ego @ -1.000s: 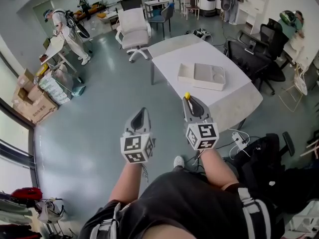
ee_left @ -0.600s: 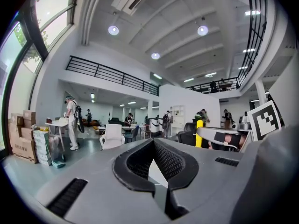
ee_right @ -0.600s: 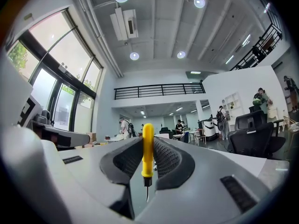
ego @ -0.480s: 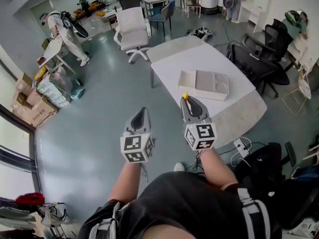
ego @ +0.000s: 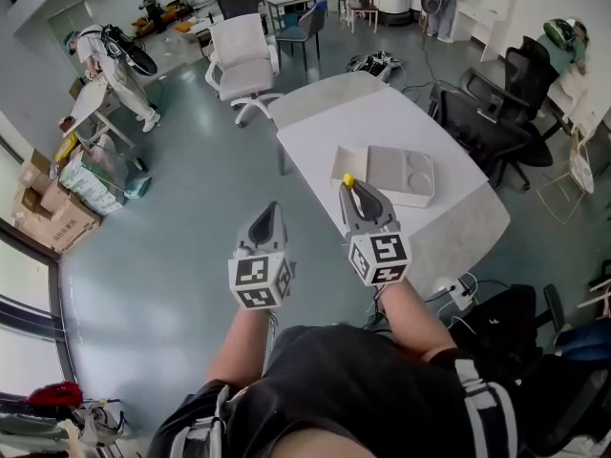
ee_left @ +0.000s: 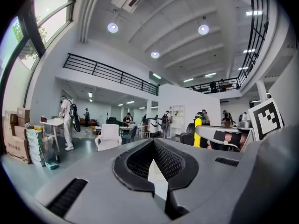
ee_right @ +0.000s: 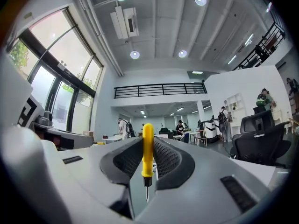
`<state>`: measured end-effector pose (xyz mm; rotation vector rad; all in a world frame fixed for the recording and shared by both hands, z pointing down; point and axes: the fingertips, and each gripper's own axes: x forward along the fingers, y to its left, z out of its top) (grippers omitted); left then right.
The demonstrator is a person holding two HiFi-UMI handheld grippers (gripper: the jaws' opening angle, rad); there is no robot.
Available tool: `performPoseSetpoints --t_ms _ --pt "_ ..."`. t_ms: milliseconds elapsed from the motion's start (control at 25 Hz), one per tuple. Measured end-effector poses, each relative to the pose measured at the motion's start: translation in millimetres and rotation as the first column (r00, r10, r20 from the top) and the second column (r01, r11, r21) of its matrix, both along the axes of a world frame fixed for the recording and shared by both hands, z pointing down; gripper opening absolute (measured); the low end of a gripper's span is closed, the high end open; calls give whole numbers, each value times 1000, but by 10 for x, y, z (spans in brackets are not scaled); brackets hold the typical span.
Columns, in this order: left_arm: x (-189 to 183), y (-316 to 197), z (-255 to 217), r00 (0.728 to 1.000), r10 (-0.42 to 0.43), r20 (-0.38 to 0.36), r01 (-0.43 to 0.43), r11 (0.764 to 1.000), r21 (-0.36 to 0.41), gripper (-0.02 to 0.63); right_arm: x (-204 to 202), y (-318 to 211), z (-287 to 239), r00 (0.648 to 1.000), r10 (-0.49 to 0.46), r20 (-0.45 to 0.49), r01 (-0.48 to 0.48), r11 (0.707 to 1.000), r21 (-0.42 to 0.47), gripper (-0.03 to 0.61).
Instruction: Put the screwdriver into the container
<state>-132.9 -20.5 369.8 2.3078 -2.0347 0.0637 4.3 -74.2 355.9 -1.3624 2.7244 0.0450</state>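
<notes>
My right gripper (ego: 355, 198) is shut on the yellow-handled screwdriver (ego: 349, 181), whose handle sticks out past the jaw tips. Seen from the head, its tip overlaps the near left edge of the white compartmented container (ego: 399, 173), which lies on the white table (ego: 382, 113). In the right gripper view the screwdriver (ee_right: 147, 146) stands upright between the dark pads of the right gripper (ee_right: 148, 174), metal shaft pointing back. My left gripper (ego: 267, 221) hangs over the grey floor left of the table, jaws shut and empty; the left gripper (ee_left: 157, 174) shows nothing between its pads.
Black office chairs (ego: 482, 113) crowd the table's right side. A white chair (ego: 239, 60) stands beyond its far corner. A power strip with cables (ego: 449, 289) and a black bag (ego: 501, 318) lie on the floor by my right. A person (ego: 100, 55) and cardboard boxes (ego: 43, 203) are far left.
The table and container have come nearer to the grippers in the head view. The right gripper with the screwdriver now reaches the container's near edge. The left gripper keeps its place.
</notes>
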Motion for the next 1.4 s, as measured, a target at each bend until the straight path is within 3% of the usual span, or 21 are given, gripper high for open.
performPoseSetpoints --t_ms 520,840,1200,1400 --pt "233 -859 176 995 103 -13 -103 994 -23 6 240 -708 181 996 91 -25 -91 995 -31 66" --pt "192 -1644 166 985 170 -25 -170 985 -2 6 197 -1438 208 988 152 -42 -153 988 -30 66" --pt "12 -2827 187 965 260 -25 -261 964 -46 6 45 -2449 269 970 234 -69 -238 969 -67 66" --pt "26 -3434 284 941 335 -51 -338 938 -75 6 50 -2945 532 949 295 -115 -309 942 -130 66"
